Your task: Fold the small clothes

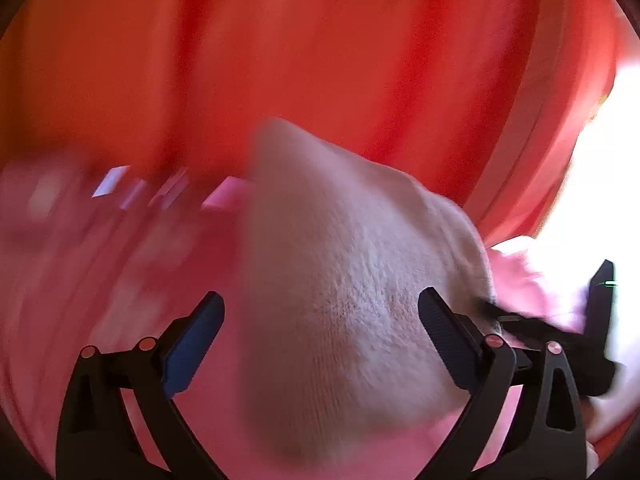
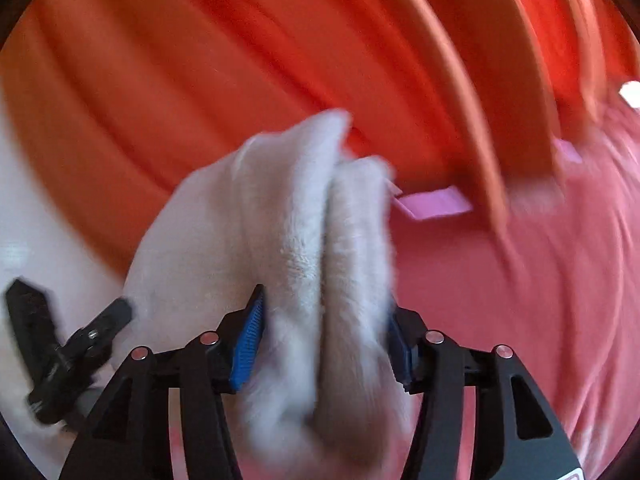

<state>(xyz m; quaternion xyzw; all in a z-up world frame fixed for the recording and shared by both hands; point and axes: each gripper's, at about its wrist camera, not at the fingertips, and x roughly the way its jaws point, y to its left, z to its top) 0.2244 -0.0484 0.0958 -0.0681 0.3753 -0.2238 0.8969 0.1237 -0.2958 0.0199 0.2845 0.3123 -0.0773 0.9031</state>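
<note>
A small off-white knitted garment of soft, fuzzy fabric is held bunched in the right gripper, whose jaws are pressed against it from both sides, the blue ribbed pads being seen on the cloth's left flank and partly hidden on its right. In the right wrist view the cloth is gathered into two upright folds that rise between the fingers toward the middle of the frame. In the left wrist view the same garment is seen as a broad rounded mound lying between the fingers of the left gripper; the jaws there are spread wide, and no contact between the pads and the cloth can be made out. The right gripper is seen at the garment's right edge in that view, and the left gripper appears at the lower left of the right wrist view, just beside the cloth. A pink fabric surface lies beneath and around the garment, with a small lilac rectangular patch on it. Behind, an orange-red draped cloth with vertical folds fills the background; both views are blurred
</note>
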